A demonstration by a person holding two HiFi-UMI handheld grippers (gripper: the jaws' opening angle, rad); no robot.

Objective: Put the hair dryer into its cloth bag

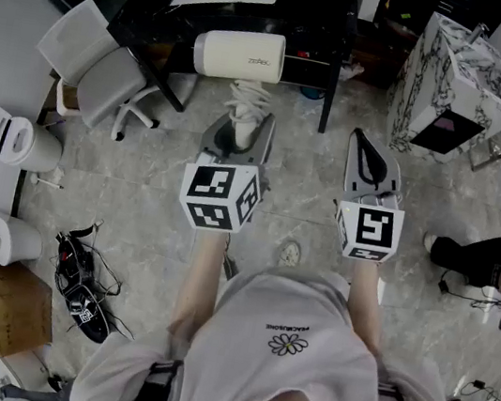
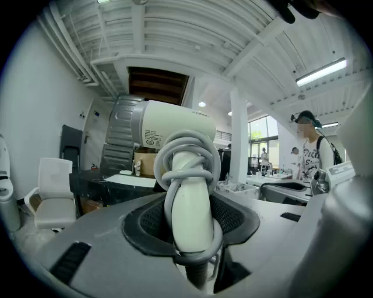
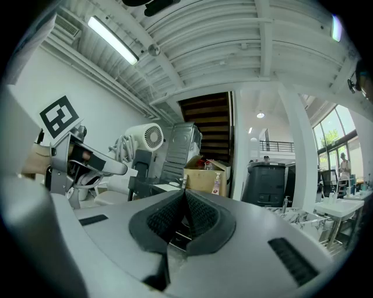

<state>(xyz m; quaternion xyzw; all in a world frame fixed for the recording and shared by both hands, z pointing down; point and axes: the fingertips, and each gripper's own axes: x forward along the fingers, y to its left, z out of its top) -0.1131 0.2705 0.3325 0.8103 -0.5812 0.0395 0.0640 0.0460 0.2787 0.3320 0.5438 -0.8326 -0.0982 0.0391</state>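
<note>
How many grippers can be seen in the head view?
2. The left gripper, centre left, is shut on the handle of the hair dryer; the right gripper, beside it, is shut and empty. None seems hidden.

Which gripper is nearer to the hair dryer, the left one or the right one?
Left. The left gripper grips the hair dryer by its handle. The right gripper, shut and empty, is apart from it, to its right.

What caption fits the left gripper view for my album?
The left tongs grip the white hair dryer by its cord-wrapped handle.
</note>
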